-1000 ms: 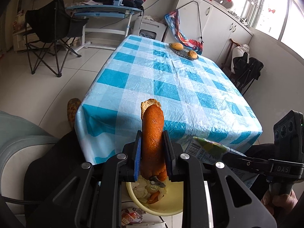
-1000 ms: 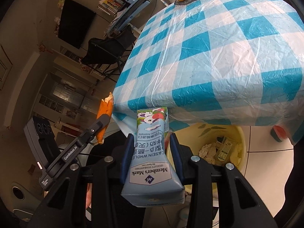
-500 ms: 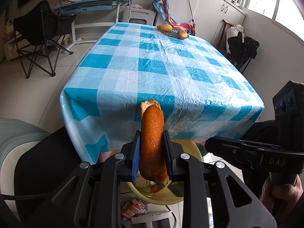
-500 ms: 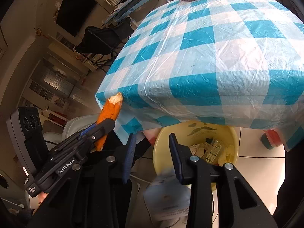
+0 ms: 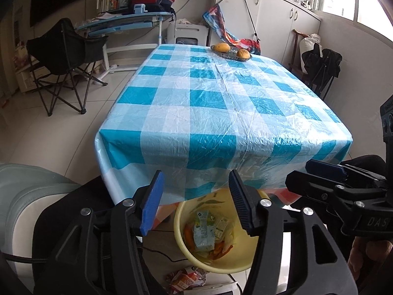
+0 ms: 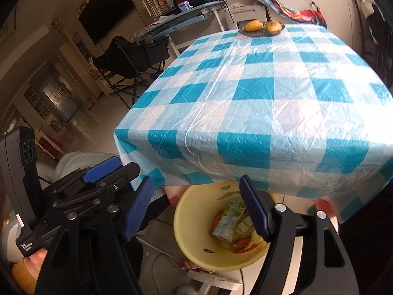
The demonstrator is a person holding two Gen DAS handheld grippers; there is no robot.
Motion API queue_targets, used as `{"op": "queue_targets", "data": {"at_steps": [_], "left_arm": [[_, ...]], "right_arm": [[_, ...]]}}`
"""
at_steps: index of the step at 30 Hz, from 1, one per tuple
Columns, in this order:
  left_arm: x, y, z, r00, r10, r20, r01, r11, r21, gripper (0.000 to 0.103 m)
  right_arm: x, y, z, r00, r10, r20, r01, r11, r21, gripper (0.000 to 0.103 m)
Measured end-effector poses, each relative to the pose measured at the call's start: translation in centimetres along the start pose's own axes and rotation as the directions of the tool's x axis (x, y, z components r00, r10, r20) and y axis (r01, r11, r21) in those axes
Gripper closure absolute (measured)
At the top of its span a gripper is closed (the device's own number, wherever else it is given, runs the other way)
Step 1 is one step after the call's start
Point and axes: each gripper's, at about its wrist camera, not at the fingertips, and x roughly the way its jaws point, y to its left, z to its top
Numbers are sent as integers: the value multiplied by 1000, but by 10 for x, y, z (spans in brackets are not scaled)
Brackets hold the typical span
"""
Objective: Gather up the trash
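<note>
A yellow bin (image 5: 181, 243) stands on the floor under the near edge of the table; it also shows in the right wrist view (image 6: 196, 253). Inside lie a light blue milk carton (image 5: 202, 233), orange peel (image 5: 188, 233) and other scraps; the carton (image 6: 227, 223) and peel (image 6: 242, 242) also show in the right wrist view. My left gripper (image 5: 196, 201) is open and empty above the bin. My right gripper (image 6: 199, 209) is open and empty above the bin too, and appears at the right of the left wrist view (image 5: 326, 179).
The table with a blue checked cloth (image 5: 221, 103) is right ahead, with a fruit dish (image 5: 232, 51) at its far end. Crumpled wrapper (image 5: 189, 276) lies on the floor by the bin. A folding chair (image 5: 66, 56) and desk stand far left.
The milk carton left my right gripper and the orange peel left my left gripper; both now lie in the bin. Both grippers have opened.
</note>
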Motion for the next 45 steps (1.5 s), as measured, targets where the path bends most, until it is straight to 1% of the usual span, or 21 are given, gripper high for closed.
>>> {"op": "queue_targets", "data": {"at_steps": [1, 2, 4, 5, 7, 9, 10, 11, 15, 18, 19, 20, 22, 24, 28, 32, 39, 45], "left_arm": [[-3, 1, 1, 1000, 7, 16, -7, 1000, -2, 45], [-6, 1, 2, 999, 14, 35, -14, 1000, -4, 44], [-14, 2, 6, 996, 31, 80, -30, 999, -10, 38], [-19, 2, 8, 993, 42, 108, -41, 999, -12, 37], [-29, 3, 13, 984, 62, 164, -60, 998, -16, 30], [-41, 3, 17, 972, 79, 221, -77, 997, -17, 27], [-45, 3, 20, 966, 86, 245, -84, 996, -16, 25], [-50, 4, 22, 959, 92, 267, -92, 996, -13, 24], [-60, 7, 25, 937, 116, 329, -123, 992, 0, 19], [-60, 11, 24, 928, 139, 346, -155, 988, 17, 18], [-58, 12, 23, 927, 146, 347, -163, 987, 18, 18], [-58, 12, 22, 926, 151, 346, -166, 986, 16, 18], [-56, 14, 22, 928, 150, 342, -162, 987, 7, 18], [-54, 16, 21, 929, 151, 337, -161, 987, 2, 18], [-50, 18, 19, 931, 163, 328, -170, 985, -7, 18], [-49, 20, 19, 928, 173, 331, -177, 984, -18, 17], [-47, 20, 18, 925, 181, 333, -184, 983, -22, 16], [-47, 24, 18, 922, 191, 337, -188, 981, -42, 16]], "right_arm": [[-3, 3, 1, 999, -36, 22, 37, 999, -23, 25], [-6, 6, 1, 996, -71, 46, 73, 996, -43, 24], [-17, 10, 3, 982, -150, 115, 159, 985, -72, 20], [-25, 11, 4, 969, -192, 158, 206, 975, -79, 19], [-41, 13, 5, 930, -258, 260, 287, 955, -80, 10], [-55, 13, 5, 889, -303, 343, 347, 935, -73, 7], [-60, 12, 4, 871, -323, 370, 372, 926, -68, 7], [-63, 10, 4, 858, -338, 386, 391, 918, -63, 7], [-70, -1, 6, 835, -403, 374, 442, 897, -21, 7], [-84, -10, 6, 803, -446, 396, 472, 881, 34, 7], [-88, -13, 6, 794, -457, 401, 478, 877, 52, 7], [-90, -17, 7, 790, -466, 399, 481, 874, 68, 7], [-88, -22, 7, 792, -476, 383, 481, 872, 88, 7], [-83, -23, 5, 803, -475, 361, 476, 875, 90, 7], [-72, -13, 1, 812, -468, 348, 491, 871, 26, 7], [-68, -8, -2, 813, -467, 349, 502, 865, -12, 7], [-70, -16, 0, 812, -477, 336, 496, 868, 32, 7], [-68, -15, 0, 815, -476, 330, 499, 866, 17, 7]]}}
